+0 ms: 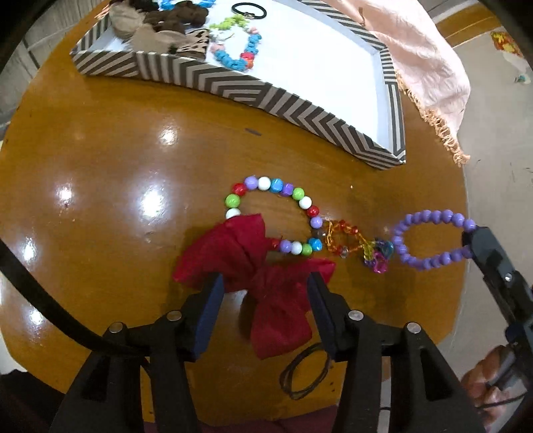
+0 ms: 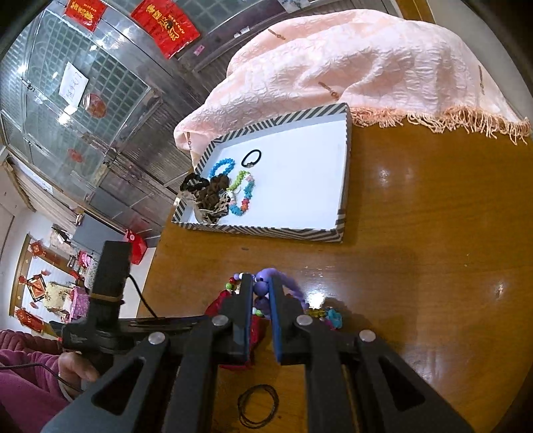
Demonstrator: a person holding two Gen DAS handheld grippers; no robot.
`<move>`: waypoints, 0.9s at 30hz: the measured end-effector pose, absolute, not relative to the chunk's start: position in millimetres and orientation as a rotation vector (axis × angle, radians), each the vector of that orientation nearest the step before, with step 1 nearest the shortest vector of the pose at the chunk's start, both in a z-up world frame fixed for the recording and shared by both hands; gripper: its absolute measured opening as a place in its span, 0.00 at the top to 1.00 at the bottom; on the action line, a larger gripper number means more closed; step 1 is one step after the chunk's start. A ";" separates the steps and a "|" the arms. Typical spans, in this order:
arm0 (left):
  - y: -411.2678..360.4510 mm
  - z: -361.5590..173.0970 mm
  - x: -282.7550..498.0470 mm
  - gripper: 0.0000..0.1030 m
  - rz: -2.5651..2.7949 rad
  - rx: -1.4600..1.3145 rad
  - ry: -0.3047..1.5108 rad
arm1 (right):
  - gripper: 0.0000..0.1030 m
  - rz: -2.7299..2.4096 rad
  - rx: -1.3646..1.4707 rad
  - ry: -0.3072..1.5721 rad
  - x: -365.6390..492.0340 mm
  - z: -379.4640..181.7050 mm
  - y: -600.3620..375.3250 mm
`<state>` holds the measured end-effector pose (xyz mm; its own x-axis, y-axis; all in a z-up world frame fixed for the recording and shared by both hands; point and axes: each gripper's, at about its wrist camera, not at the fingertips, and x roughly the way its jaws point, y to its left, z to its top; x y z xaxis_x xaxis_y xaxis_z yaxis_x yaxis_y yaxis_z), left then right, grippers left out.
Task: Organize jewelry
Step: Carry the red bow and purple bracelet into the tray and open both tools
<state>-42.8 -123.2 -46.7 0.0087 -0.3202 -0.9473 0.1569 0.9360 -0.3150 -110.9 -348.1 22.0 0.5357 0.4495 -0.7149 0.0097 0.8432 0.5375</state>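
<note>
At 3 o'clock on brown table (image 1: pixel 116 160): purple bead bracelet (image 1: pixel 429 241) pinched by right gripper (image 2: pixel 263 293) | light, limp, slippery; beads best gripped crosswise | left gripper (image 1: pixel 265 286) spread wide over red fabric bow (image 1: pixel 263 276)

Looks like someone's home, probably a living or dining room. Glossy round brown wooden table (image 2: pixel 416 233) with a fringed peach-pink cloth (image 2: pixel 349 66) at the top of the frame, red paper decorations with gold writing (image 2: pixel 165 25) upper left, and red hanging knot ornaments (image 2: pixel 35 248) at the far left.
</note>
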 end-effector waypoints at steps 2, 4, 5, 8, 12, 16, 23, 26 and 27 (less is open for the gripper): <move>-126.9 -49.5 -40.4 0.60 -0.357 -0.111 1.520 | 0.91 0.279 0.521 0.981 -110.3 22.1 -350.9; -128.3 -53.9 -37.6 0.60 -0.342 -0.104 1.534 | 0.91 0.284 0.526 0.980 -110.3 22.4 -353.4; -127.6 -53.9 -36.7 0.60 -0.345 -0.107 1.530 | 0.91 0.285 0.527 0.981 -110.1 22.3 -354.4; -125.2 -54.9 -34.2 0.77 -0.359 -0.081 1.528 | 0.91 0.291 0.528 0.985 -108.7 21.7 -354.7; -116.6 -52.8 -31.5 0.93 -0.398 -0.070 1.521 | 0.91 0.310 0.516 0.989 -105.2 23.5 -348.4; -103.9 -37.5 -29.5 1.00 -0.415 -0.040 1.460 | 0.91 0.332 0.497 0.989 -99.7 26.5 -338.1; -85.7 -4.3 -19.9 1.00 -0.436 -0.028 1.354 | 0.91 0.355 0.467 0.981 -87.4 33.8 -323.0; -84.0 8.0 -10.4 1.00 -0.430 -0.024 1.311 | 0.91 0.358 0.458 0.969 -79.2 38.5 -318.9; -80.4 11.9 -7.2 1.00 -0.427 -0.020 1.296 | 0.91 0.357 0.454 0.966 -76.0 40.0 -317.3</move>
<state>-7.2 -80.4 11.9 0.2047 -0.3171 -0.9260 0.2949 0.9221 -0.2506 -76.0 -317.3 40.0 0.5233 0.4832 -0.7019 -0.0891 0.8502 0.5189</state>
